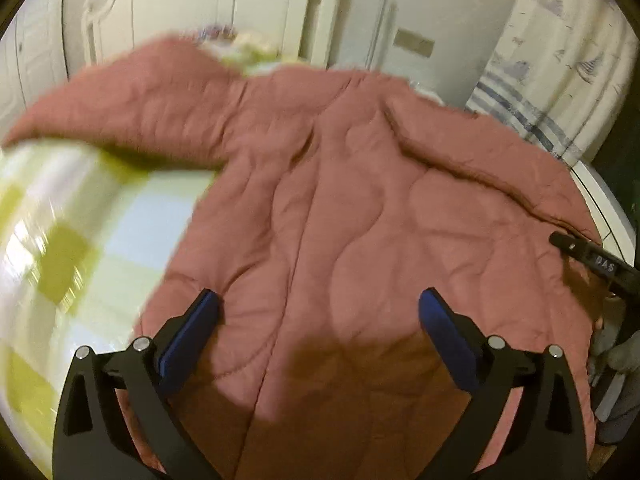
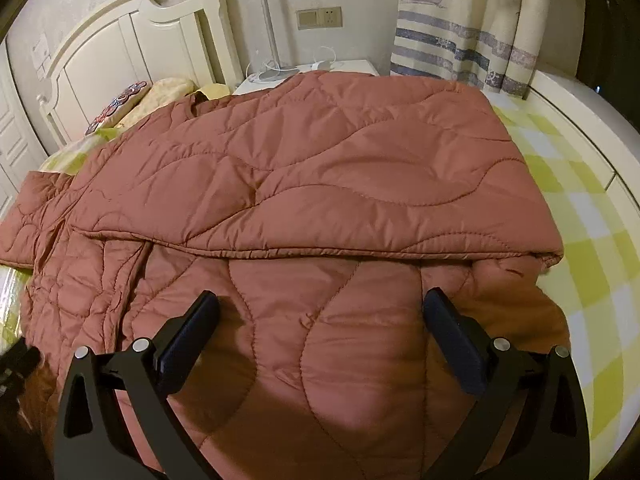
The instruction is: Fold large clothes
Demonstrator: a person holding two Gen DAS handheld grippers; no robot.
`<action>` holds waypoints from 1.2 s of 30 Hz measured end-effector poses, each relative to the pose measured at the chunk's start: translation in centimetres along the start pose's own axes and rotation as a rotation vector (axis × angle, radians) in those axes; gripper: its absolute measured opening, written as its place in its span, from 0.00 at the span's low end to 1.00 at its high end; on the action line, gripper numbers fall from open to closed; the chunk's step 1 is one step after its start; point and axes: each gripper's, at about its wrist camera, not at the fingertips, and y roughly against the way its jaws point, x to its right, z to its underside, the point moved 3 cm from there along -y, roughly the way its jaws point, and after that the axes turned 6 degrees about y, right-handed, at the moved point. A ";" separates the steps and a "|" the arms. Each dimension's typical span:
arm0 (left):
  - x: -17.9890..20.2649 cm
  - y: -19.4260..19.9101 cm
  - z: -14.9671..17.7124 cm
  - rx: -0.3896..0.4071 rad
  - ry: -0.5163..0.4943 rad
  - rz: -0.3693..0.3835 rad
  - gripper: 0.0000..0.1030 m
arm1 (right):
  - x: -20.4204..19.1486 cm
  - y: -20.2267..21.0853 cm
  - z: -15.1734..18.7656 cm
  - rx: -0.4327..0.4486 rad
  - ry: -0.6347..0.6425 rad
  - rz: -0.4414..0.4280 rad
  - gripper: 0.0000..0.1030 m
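Both grippers' wide jaws above coat (image 2: 320, 184)

Cream headboard (image 2: 132, 40), striped curtain (image 2: 460, 40)

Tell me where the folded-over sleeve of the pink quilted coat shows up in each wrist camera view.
Left wrist view: the folded-over sleeve runs diagonally across the coat's upper right, toward the right gripper.
Right wrist view: the sleeve fills the middle, lying crosswise.
Shared landmark: the striped curtain, upper right in both.
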 end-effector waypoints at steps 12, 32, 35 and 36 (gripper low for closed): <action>-0.8 0.1 0.0 0.012 0.012 0.028 0.98 | 1.1 1.3 0.3 0.074 -0.066 -0.060 0.96; 1.4 -1.6 0.3 -0.036 -0.115 -0.049 0.98 | 3.7 2.4 0.5 0.190 -0.290 -0.237 0.96; 1.3 -1.6 0.2 -0.033 -0.110 -0.049 0.98 | 3.1 2.6 0.3 0.190 -0.251 -0.222 0.96; 1.3 -1.6 0.2 -0.031 -0.105 -0.041 0.98 | 3.2 2.6 0.3 0.189 -0.256 -0.218 0.96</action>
